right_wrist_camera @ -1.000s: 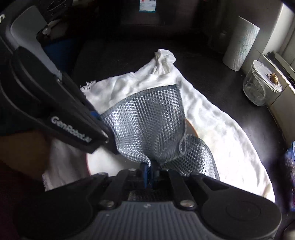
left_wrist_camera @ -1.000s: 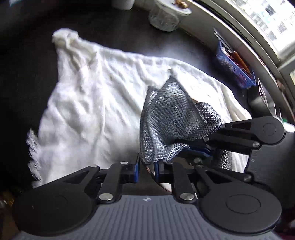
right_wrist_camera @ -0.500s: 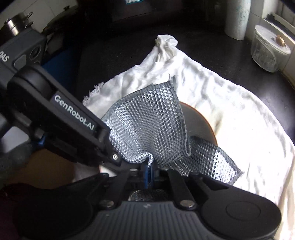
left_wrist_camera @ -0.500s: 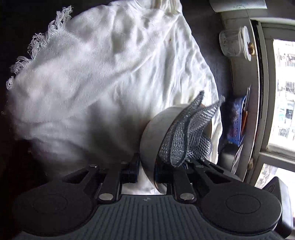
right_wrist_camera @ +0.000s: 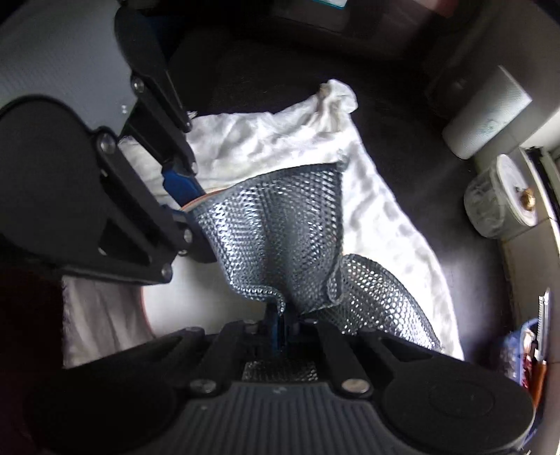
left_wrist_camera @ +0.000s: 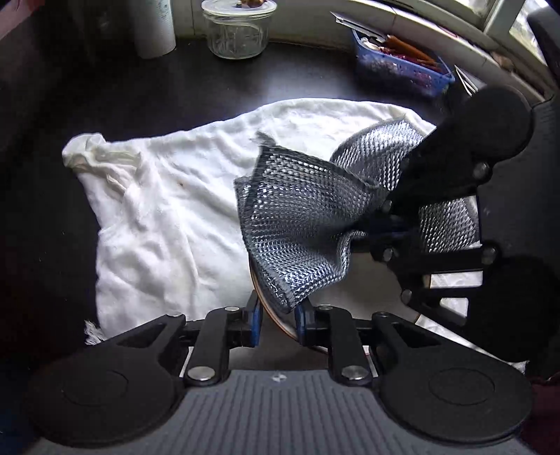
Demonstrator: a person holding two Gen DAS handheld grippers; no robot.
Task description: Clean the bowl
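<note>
On a white towel on the dark surface, the left hand-held gripper pinches the bowl rim while the right hand-held gripper clamps a mesh cloth draped across the bowl, hiding most of it; jar at 12 o'clock, blue basket at 1.

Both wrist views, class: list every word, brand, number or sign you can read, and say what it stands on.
None can be read.
The blue-and-white label at the top edge of the right wrist view is cut off and blurred.
The faint print on the white roll is too pale to read.
</note>
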